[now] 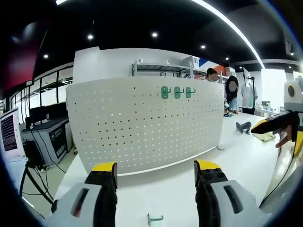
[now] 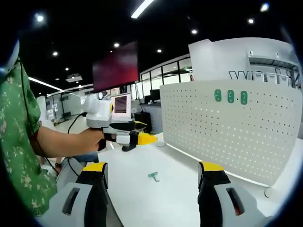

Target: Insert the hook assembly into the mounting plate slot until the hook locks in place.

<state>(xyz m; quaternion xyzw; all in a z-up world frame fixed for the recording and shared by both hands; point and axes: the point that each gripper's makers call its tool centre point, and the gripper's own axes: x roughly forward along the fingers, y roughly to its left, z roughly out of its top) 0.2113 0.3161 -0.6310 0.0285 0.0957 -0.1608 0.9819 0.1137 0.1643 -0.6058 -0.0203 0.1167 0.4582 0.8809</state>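
A white pegboard mounting plate [image 1: 142, 127] stands upright on the white table [image 1: 236, 161], with three green hooks [image 1: 177, 92] seated near its top edge. A loose green hook assembly [image 1: 154, 219] lies flat on the table, between and just below my left gripper [image 1: 155, 169], which is open and empty. The right gripper [image 1: 279, 125] reaches in from the right. In the right gripper view the plate [image 2: 236, 132] is at the right and the loose hook [image 2: 154, 176] lies on the table ahead. My right gripper [image 2: 153, 168] is open and empty. A hand holds the left gripper [image 2: 135, 138] above the table.
People stand behind the plate at the right [image 1: 232, 94]. A dark object [image 1: 244, 126] and a yellow item [image 1: 265, 136] lie at the table's far right. A monitor [image 1: 9, 132] stands left, off the table. A green-patterned sleeve [image 2: 19, 142] fills the left edge.
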